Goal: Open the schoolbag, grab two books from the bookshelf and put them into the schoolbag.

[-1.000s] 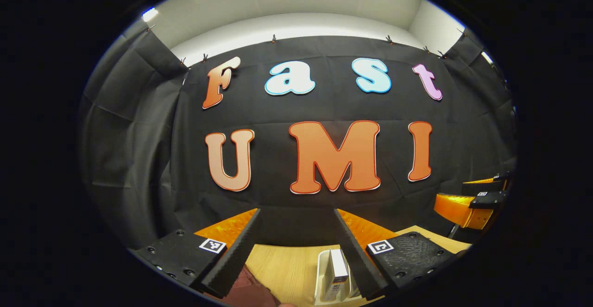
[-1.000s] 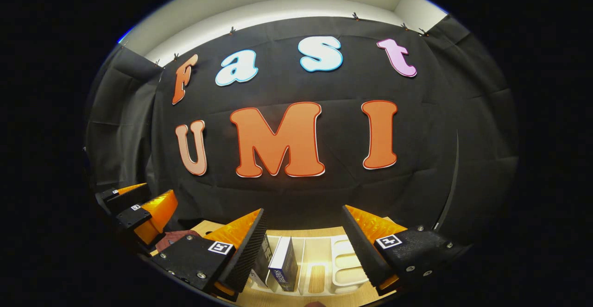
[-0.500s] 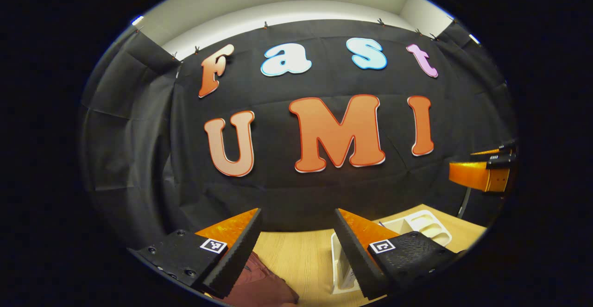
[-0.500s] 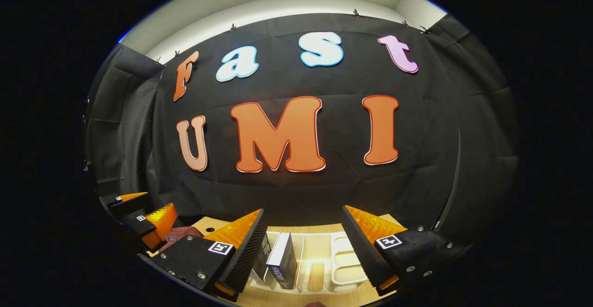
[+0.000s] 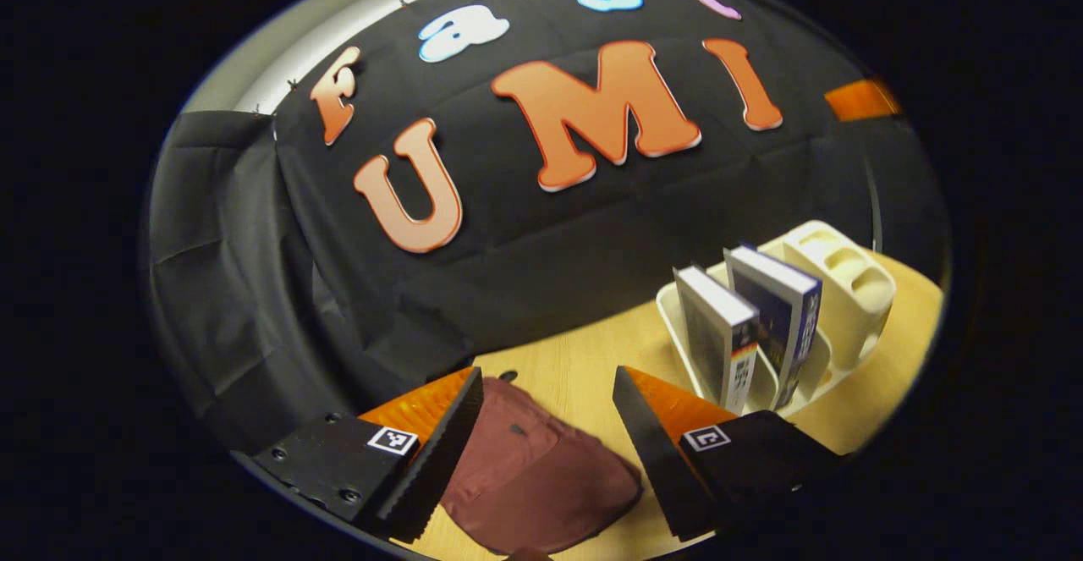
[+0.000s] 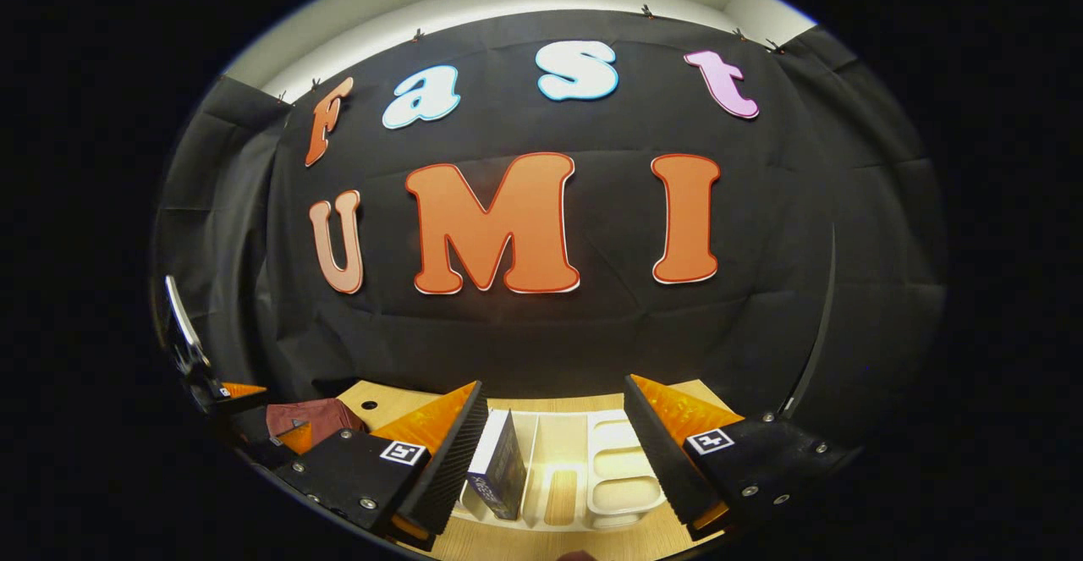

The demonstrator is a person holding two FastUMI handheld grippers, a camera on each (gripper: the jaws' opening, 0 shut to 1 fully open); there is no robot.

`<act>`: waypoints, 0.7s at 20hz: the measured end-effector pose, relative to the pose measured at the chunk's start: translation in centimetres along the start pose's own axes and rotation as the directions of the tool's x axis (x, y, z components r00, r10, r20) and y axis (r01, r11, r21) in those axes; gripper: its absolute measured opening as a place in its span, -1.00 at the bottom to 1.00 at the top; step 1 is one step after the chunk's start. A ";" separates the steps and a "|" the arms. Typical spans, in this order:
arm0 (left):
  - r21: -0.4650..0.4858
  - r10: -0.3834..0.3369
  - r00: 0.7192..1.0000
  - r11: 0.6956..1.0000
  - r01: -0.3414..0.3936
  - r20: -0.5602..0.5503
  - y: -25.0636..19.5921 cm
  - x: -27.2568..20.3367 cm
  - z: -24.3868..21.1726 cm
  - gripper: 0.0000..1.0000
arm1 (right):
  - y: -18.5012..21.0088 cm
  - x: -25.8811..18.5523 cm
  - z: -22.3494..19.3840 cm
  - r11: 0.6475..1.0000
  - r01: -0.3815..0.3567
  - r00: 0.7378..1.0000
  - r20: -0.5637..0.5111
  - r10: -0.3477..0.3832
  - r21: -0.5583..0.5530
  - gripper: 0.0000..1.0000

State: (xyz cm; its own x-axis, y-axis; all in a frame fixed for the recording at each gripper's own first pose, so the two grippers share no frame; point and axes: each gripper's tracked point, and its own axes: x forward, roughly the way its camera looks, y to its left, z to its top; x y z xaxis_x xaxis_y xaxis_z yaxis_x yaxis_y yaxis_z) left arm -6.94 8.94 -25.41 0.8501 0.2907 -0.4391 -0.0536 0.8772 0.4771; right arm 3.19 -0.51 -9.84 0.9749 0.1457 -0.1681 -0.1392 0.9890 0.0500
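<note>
Your left tool (image 5: 541, 451) has just tipped down toward the worktop (image 5: 584, 358) — fingers apart, empty — and the maroon schoolbag (image 5: 533, 485) now lies right beneath it, apparently shut, so opening comes first. Two books (image 5: 719, 337) stand upright in the white bookshelf (image 5: 846, 290) toward the right edge. Your right tool (image 6: 554, 451) hovers apart over that bookshelf — nothing blocks either reach.

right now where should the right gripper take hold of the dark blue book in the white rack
Probably the top edge of the dark blue book, coming from above. It stands upright in the white plastic bookshelf rack, its top edge exposed; the open right hand-held gripper could straddle its thin width.
</note>
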 end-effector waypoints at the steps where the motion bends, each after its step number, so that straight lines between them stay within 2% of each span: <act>1: 0.037 -0.009 0.999 0.999 0.010 -0.045 -0.7 0.4 -1.8 0.97 | -0.2 0.1 -0.1 1.000 0.007 1.000 -0.001 -0.007 -0.005 0.91; 4: 0.084 -0.069 0.987 0.993 0.082 -0.144 -3.4 0.8 -7.5 0.96 | -0.1 0.3 -0.9 1.000 0.015 1.000 -0.013 -0.015 -0.018 0.92; 7: 0.121 -0.061 0.971 0.988 0.091 -0.231 -4.0 0.9 -11.8 0.97 | 0.4 0.1 -1.6 0.999 0.005 1.000 -0.029 -0.006 -0.039 0.92; 11: 0.186 -0.046 0.959 0.977 0.102 -0.281 -4.5 0.5 -15.2 0.97 | 0.4 0.0 -2.3 0.998 0.010 0.999 -0.040 -0.012 -0.055 0.92; 14: 0.294 -0.036 0.960 0.948 0.121 -0.277 -5.1 -0.5 -16.1 0.96 | 0.1 -0.1 -3.1 0.997 0.017 0.998 -0.057 -0.021 -0.069 0.91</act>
State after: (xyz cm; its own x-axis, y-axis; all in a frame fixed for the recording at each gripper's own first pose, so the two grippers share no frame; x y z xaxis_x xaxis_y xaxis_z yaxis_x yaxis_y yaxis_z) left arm -15.57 10.48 -39.89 0.6727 0.3535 -0.6501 0.2061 0.7542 0.6234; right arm 2.50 -0.35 -12.89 0.9661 0.1257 -0.2253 -0.1338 0.9908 -0.0209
